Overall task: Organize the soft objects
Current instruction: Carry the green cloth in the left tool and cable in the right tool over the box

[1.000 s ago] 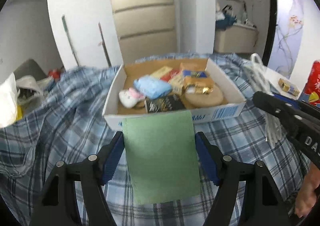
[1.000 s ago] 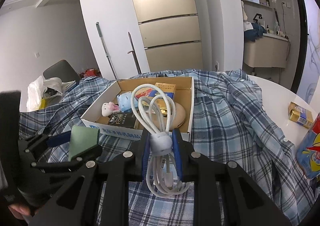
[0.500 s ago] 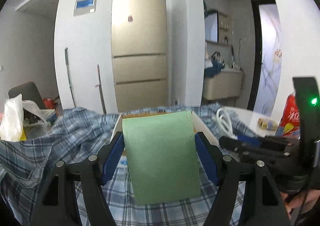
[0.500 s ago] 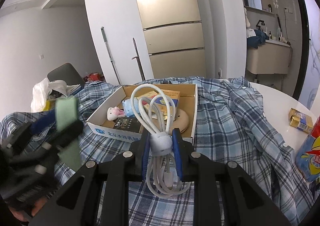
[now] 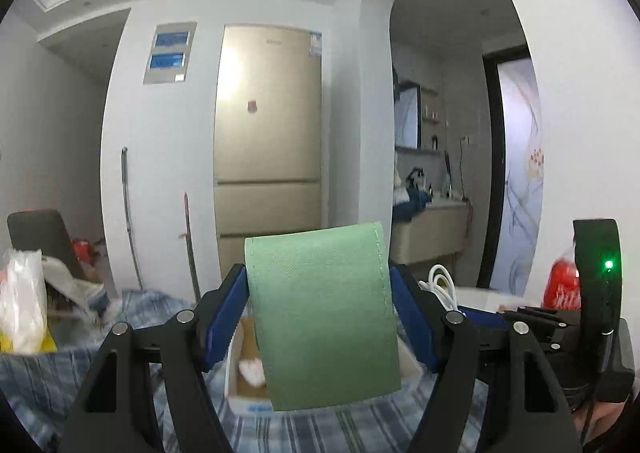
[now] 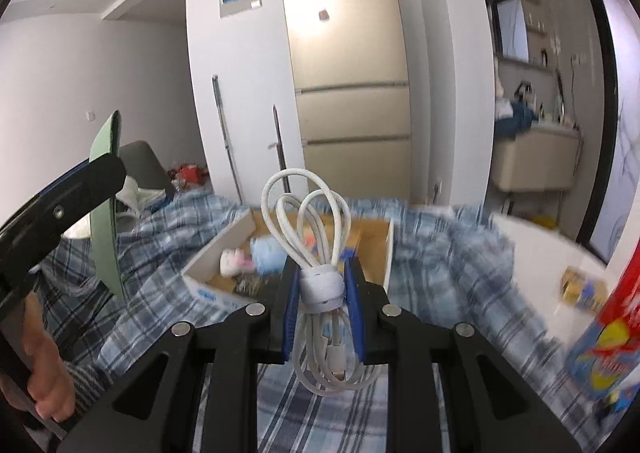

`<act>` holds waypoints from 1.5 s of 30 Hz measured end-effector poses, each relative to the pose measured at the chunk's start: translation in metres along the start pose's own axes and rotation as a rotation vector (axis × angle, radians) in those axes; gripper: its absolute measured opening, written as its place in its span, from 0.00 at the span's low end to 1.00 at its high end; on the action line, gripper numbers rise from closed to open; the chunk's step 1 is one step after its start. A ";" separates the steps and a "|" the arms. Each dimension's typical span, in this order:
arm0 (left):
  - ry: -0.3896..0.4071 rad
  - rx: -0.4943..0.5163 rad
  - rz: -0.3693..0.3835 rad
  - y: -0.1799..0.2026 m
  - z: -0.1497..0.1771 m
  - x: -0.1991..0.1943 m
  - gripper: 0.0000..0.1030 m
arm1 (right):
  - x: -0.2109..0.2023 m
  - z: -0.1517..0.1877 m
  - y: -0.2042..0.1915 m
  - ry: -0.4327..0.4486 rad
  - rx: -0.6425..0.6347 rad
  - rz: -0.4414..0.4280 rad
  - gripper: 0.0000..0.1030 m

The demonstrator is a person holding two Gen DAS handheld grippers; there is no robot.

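In the right wrist view the right claw [image 6: 322,285] fills the bottom centre, its blue pads pinched nearly together on the wrapped waist of a coiled white cable [image 6: 316,253]; the loops stand up above the pads and the plug ends hang below. Beneath and around it lies a blue plaid cloth [image 6: 432,265], rumpled, with bare white table [image 6: 548,253] showing to the right, where a small gold packet [image 6: 580,289] and a red-and-blue bag [image 6: 608,337] crowd the right edge. Just past the cable sits an open cardboard box [image 6: 216,253], already holding a small plush and a pale blue item; its near white wall is low and the room above it is free. At the left edge the left claw [image 5: 320,309] is raised, a hand [image 6: 44,373] on its grip at lower left. In the left wrist view its pads stand moderately wide, clamped on the two side edges of a green pouch [image 5: 324,317], which hides most of the box [image 5: 240,385] behind it. Farther back are a white wall and a tall beige fridge [image 5: 268,133].
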State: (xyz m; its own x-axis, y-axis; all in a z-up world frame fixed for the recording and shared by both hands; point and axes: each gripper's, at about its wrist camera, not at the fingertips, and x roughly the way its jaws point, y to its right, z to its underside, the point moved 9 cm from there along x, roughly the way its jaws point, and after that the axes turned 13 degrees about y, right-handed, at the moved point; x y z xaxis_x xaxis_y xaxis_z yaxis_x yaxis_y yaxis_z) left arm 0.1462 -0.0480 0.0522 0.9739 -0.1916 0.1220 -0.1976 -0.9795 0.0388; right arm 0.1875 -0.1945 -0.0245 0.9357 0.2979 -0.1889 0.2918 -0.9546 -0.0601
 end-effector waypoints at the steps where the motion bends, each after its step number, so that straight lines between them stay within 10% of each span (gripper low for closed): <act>1: 0.019 -0.001 0.002 0.000 -0.007 0.003 0.72 | 0.000 -0.007 0.001 0.006 0.003 0.002 0.20; 15: 0.164 0.008 -0.010 -0.014 -0.054 0.055 0.72 | 0.045 -0.103 0.016 0.148 0.082 0.077 0.21; 32: -0.292 0.095 -0.026 -0.019 0.072 0.119 0.72 | 0.103 -0.004 0.026 -0.105 0.079 0.059 0.21; 45: -0.415 0.053 -0.058 -0.029 0.118 0.140 0.72 | 0.125 0.037 0.028 -0.244 0.231 -0.028 0.21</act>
State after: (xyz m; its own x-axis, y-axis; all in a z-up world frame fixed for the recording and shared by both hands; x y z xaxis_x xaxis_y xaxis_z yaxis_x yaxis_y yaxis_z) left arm 0.3014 -0.0535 -0.0493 0.9479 -0.1344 -0.2889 -0.1458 -0.9891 -0.0184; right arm 0.3051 -0.1843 -0.0861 0.8448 0.3424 -0.4112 0.2383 -0.9288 -0.2837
